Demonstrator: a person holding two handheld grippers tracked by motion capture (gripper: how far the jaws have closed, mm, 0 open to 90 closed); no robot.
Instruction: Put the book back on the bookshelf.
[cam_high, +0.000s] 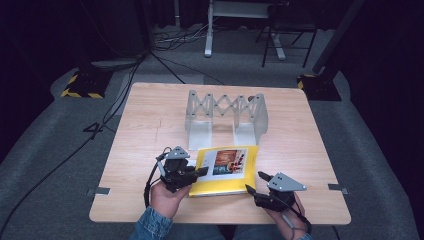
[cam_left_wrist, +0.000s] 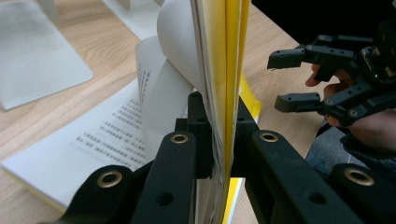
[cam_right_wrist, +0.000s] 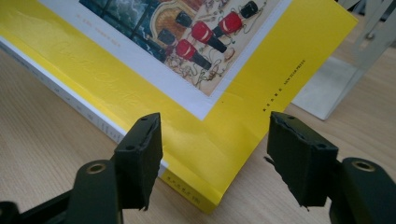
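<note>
Now book (cam_left_wrist: 229, 70) clamped between left jaws.

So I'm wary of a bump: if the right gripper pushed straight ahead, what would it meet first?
Probably the yellow book: the right gripper stands open, pointing at its near corner, though the gap is unclear.

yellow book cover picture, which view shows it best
The right gripper view: the yellow book lies close, its cover picture sharp. The high view shows the whole book, small. The left gripper view shows its edge pinched in the left tool.
</note>
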